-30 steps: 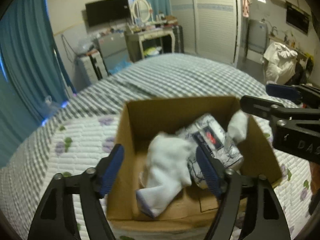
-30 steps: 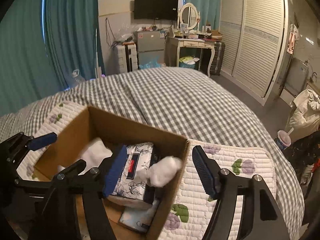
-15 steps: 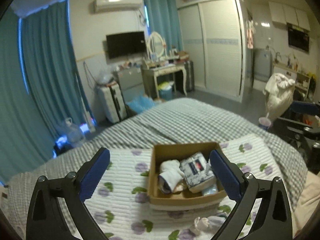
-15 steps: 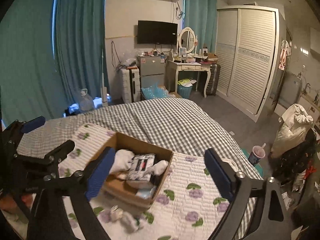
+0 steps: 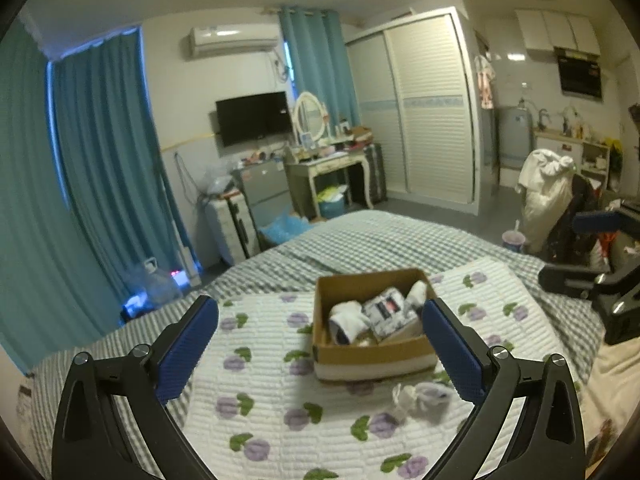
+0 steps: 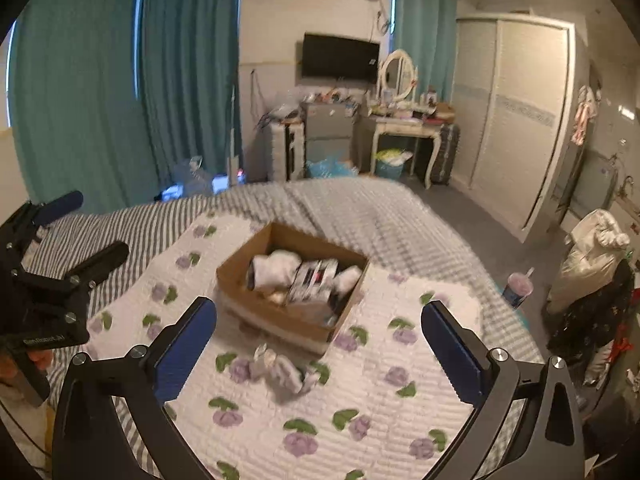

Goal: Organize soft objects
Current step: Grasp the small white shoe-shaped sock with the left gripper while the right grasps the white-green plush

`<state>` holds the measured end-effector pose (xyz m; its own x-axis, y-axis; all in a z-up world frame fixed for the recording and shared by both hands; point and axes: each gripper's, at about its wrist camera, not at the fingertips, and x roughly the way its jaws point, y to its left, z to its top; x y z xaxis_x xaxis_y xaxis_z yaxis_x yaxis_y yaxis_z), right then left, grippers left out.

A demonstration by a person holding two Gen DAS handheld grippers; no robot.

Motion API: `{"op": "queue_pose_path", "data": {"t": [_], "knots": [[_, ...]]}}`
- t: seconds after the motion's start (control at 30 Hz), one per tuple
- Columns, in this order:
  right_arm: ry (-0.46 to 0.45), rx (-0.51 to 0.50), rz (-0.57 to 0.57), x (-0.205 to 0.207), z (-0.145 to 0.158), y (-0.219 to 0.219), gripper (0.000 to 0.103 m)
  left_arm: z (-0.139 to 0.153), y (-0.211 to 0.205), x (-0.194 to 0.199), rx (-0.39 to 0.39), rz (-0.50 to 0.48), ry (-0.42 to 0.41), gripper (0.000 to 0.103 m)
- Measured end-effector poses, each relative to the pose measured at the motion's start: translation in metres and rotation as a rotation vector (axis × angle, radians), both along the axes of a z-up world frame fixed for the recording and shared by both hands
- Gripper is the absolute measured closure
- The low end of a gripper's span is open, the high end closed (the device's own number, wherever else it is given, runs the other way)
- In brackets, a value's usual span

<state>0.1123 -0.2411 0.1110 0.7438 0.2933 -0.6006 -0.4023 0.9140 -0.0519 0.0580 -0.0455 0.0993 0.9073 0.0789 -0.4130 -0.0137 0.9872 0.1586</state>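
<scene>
Floral quilt (image 5: 280, 400) atop gingham bed (image 5: 380, 240)

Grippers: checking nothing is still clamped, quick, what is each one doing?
Left gripper: open, holding nothing; jaws just opened.
Right gripper: open, holding nothing; jaws just opened.

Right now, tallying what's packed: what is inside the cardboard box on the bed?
Inside the cardboard box lie a white sock, a floral-printed packet and another white sock at the far side. Whatever lies beneath them, near the bottom, is mostly covered.
</scene>
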Motion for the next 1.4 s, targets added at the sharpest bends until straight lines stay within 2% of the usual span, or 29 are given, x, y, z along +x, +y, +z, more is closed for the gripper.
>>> {"op": "queue_pose_path", "data": {"t": [0.17, 0.37, 0.5, 0.6, 0.63, 0.8, 0.83, 0.9, 1.0, 1.03, 1.07, 1.2, 1.4], "knots": [[0.083, -0.01, 0.009, 0.022, -0.053, 0.007, 0.0, -0.04, 0.003, 0.003, -0.044, 0.028, 0.046, 0.0], [0.159, -0.056, 0.025, 0.047, -0.122, 0.019, 0.0, -0.102, 0.007, 0.026, -0.086, 0.115, 0.141, 0.0], [0.273, -0.067, 0.047, 0.07, -0.175, 0.023, 0.0, -0.147, 0.008, 0.043, -0.109, 0.129, 0.242, 0.0], [0.348, -0.083, 0.072, 0.082, -0.202, 0.027, 0.001, -0.171, 0.006, 0.051, -0.121, 0.129, 0.296, 0.0], [0.369, -0.089, 0.081, 0.086, -0.212, 0.029, 0.002, -0.177, 0.005, 0.054, -0.125, 0.126, 0.313, 0.0], [0.453, -0.1, 0.118, 0.103, -0.247, 0.035, 0.025, -0.203, -0.007, 0.065, -0.096, 0.098, 0.389, 0.0], [0.466, -0.099, 0.126, 0.106, -0.252, 0.036, 0.028, -0.208, -0.01, 0.067, -0.081, 0.094, 0.407, 0.0], [0.481, -0.095, 0.142, 0.109, -0.259, 0.037, 0.041, -0.216, -0.013, 0.071, -0.063, 0.083, 0.436, 0.0], [0.488, -0.096, 0.16, 0.11, -0.265, 0.037, 0.052, -0.225, -0.017, 0.074, -0.062, 0.06, 0.457, 0.0], [0.485, -0.094, 0.162, 0.11, -0.265, 0.036, 0.06, -0.226, -0.018, 0.074, -0.064, 0.052, 0.462, 0.0], [0.481, -0.092, 0.164, 0.11, -0.264, 0.035, 0.063, -0.227, -0.02, 0.075, -0.067, 0.043, 0.467, 0.0], [0.455, -0.071, 0.159, 0.111, -0.253, 0.026, 0.064, -0.228, -0.033, 0.076, -0.064, -0.003, 0.476, 0.0], [0.404, -0.054, 0.124, 0.113, -0.23, 0.008, 0.064, -0.231, -0.059, 0.086, -0.002, -0.085, 0.475, 0.001]]}}
